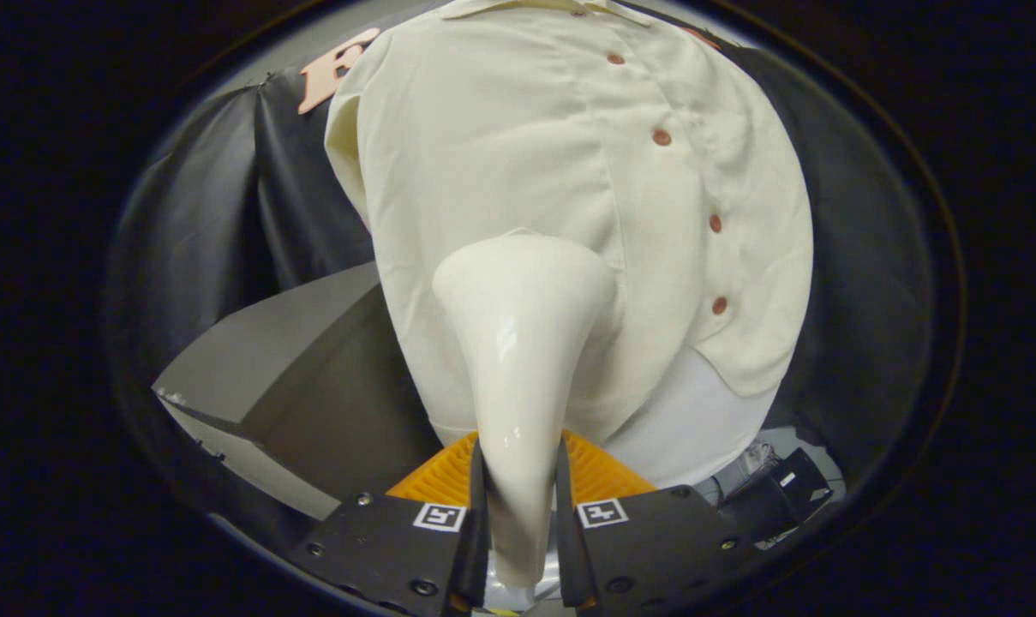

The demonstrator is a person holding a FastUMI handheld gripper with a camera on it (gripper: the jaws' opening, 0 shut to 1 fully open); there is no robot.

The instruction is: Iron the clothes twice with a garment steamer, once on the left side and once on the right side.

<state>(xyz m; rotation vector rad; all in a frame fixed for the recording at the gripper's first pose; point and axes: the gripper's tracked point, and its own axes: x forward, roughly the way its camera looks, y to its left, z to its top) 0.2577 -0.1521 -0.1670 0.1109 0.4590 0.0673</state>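
A cream button-up shirt (518,146) hangs in front of the booth wall, its brown buttons running down to the right of the steamer. The glossy cream garment steamer (522,343) rises from between my fingers, and its wide head meets the lower middle of the shirt, left of the button line. My gripper (522,480) is shut on the steamer's narrow handle, one finger pressing each side. A white under-layer (697,420) shows below the shirt's hem.
A grey box-like surface (286,360) stands to the left, below and beside the shirt. A small dark device (775,488) sits low on the right, past the right finger.
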